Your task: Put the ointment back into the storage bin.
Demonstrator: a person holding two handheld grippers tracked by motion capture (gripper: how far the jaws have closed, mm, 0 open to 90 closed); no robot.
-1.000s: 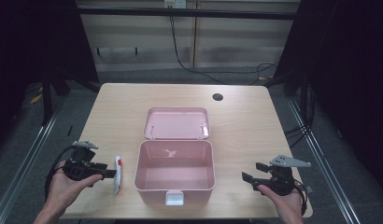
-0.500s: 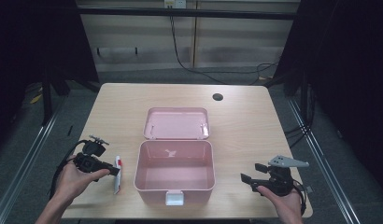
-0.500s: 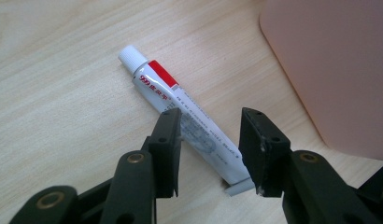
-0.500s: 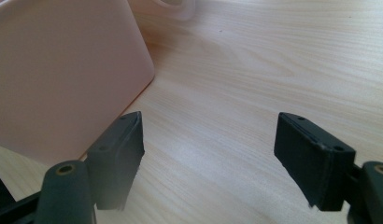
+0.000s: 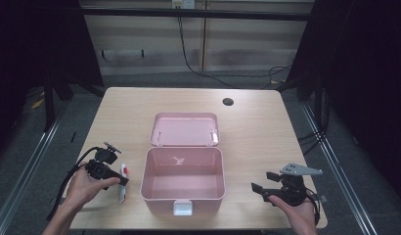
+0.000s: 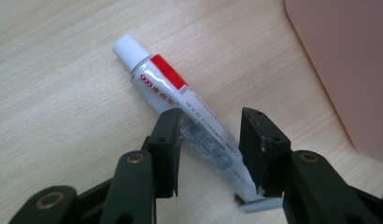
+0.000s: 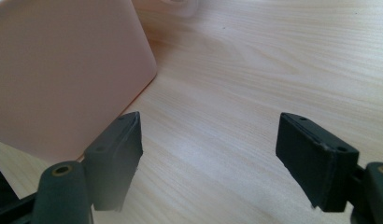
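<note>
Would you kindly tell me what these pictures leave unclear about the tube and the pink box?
- Tube: its crimped end sits behind the left gripper jaw in the left gripper view; the small print is blurred.
- Tube, high view: too small to read.
- Pink box: cut off by the frame edge in the right gripper view.

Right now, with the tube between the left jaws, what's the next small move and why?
Probably close the left hand-held gripper a little more: its jaws straddle the tube lying on the table, with gaps apparently left beside it, so lifting now might leave it behind.
</note>
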